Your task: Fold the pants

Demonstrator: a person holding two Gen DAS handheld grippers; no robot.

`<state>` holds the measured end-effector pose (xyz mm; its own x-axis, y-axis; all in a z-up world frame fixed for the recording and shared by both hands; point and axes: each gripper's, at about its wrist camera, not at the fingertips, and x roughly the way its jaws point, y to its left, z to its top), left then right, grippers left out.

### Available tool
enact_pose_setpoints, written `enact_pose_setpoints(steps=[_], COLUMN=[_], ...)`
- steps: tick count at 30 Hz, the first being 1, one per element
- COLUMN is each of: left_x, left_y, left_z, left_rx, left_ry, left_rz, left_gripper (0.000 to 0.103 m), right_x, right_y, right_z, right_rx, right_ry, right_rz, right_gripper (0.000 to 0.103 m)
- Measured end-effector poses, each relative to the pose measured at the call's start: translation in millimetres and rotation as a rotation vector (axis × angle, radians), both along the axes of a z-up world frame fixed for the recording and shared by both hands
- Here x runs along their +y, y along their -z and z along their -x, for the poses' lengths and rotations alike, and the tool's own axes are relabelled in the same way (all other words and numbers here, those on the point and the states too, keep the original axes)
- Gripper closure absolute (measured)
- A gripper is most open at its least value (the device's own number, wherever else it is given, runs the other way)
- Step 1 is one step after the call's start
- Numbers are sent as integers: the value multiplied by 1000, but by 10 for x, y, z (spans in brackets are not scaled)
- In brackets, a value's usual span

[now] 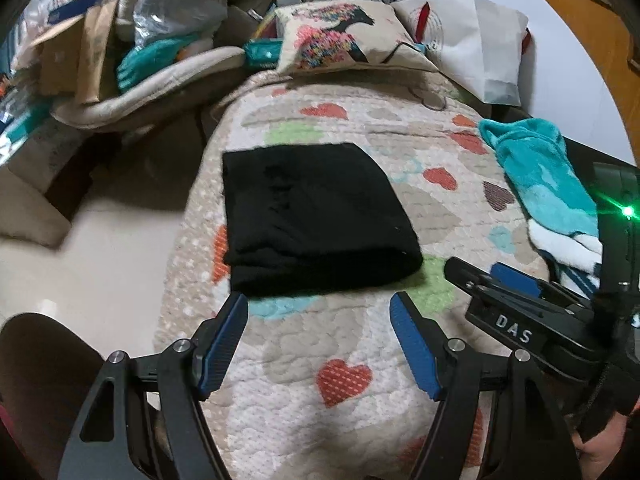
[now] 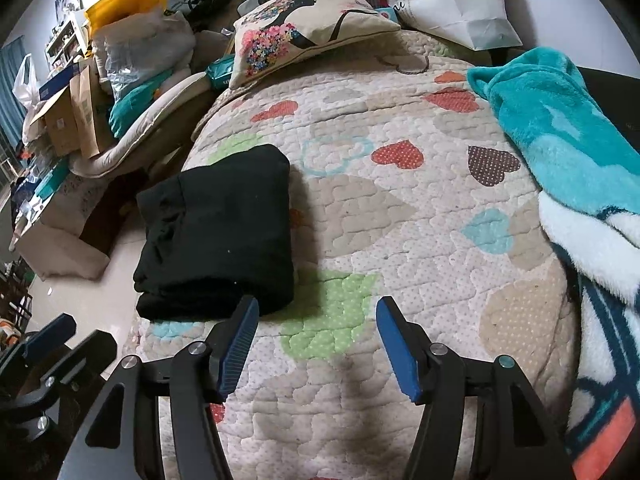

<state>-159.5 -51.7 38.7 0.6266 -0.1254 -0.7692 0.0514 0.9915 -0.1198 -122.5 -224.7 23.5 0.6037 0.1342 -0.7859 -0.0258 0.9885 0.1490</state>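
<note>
I'm looking into a lived-in home bedroom: a bed (image 2: 400, 208) under a heart-patterned quilt, a printed cushion (image 2: 304, 24) at 12 o'clock, a teal fleece blanket (image 2: 560, 128) at 2 o'clock, and boxes and bags (image 2: 80, 108) piled at 10 o'clock.

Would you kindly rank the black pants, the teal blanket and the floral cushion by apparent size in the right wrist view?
1. Teal blanket, though nearer and cropped.
2. Black pants.
3. Floral cushion, but it lies farther away, so its true rank is unsure.
</note>
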Motion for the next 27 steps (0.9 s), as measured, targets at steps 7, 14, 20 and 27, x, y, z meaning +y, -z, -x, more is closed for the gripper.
enact_pose_setpoints(steps=[7, 14, 20, 27], left_x=[-75, -5, 38, 32], left_y=[105, 198, 213, 150], left_z=[-19, -56, -56, -27], left_rx=[44, 88, 88, 38], left_ry=[69, 55, 43, 39], left_rz=[62, 101, 103, 63], left_gripper=[30, 30, 30, 30], right_x=[-35, -59, -31, -7], right_y=[36, 97, 129, 168], right_z=[-6, -18, -18, -24], right_rx=[12, 36, 45, 58], right_ry=[30, 50, 48, 44], right_rz=[21, 35, 52, 62], right_gripper=[34, 34, 34, 34])
